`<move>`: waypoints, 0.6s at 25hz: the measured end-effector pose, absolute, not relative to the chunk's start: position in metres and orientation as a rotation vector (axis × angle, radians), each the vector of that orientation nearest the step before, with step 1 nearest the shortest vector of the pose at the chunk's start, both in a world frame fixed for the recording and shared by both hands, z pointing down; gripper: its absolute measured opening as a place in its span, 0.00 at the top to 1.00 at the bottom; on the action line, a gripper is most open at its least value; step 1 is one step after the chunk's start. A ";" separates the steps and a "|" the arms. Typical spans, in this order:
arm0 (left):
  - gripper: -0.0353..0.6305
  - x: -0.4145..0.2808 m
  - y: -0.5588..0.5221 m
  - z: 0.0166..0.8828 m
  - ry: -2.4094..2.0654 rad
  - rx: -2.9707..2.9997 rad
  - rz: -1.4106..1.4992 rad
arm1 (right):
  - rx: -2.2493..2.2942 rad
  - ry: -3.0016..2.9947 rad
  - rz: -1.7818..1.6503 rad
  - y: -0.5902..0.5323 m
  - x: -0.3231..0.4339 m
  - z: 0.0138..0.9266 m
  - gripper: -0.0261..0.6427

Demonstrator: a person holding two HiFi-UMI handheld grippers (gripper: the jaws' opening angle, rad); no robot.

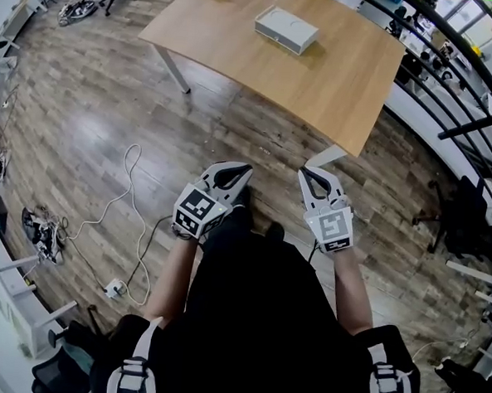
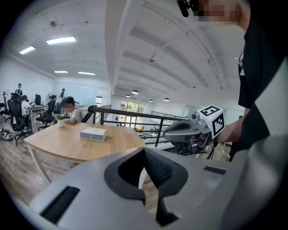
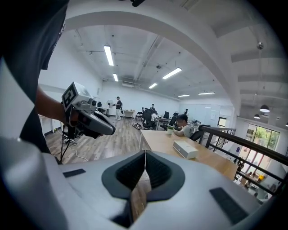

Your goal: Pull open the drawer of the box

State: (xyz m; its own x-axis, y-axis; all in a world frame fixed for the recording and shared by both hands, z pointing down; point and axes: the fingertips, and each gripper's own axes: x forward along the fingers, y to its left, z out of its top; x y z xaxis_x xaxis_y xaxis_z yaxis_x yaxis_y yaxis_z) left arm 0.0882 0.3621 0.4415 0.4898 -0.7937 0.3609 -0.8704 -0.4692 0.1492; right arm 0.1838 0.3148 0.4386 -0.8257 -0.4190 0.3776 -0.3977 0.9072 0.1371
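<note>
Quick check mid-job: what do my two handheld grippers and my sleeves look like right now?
Both the left gripper and right gripper are light grey plastic shells with black ridged jaw pads, each carrying a white cube printed with black square markers. The person wears a black short-sleeved top.

table (image 1: 336, 89): smooth light wood | box (image 1: 286, 29): matt white | floor (image 1: 92, 132): glossy wood planks | left gripper (image 1: 241, 171): matt grey plastic

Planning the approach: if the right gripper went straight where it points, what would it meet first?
The right gripper would likely meet the near end of the table, short of the box; depth is unclear.
</note>
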 end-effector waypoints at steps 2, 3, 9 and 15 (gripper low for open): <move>0.91 0.083 0.352 0.448 -1.364 2.440 0.360 | 0.608 -2.656 -0.072 0.307 0.173 0.439 0.92; 0.91 0.080 0.346 0.449 -1.347 2.449 0.359 | 0.612 -2.651 -0.076 0.303 0.167 0.439 0.92; 0.91 0.055 0.317 0.451 -1.284 2.488 0.349 | 0.642 -2.605 -0.123 0.282 0.138 0.441 0.92; 0.91 0.025 0.291 0.458 -1.228 2.513 0.350 | 0.699 -2.575 -0.165 0.259 0.112 0.443 0.92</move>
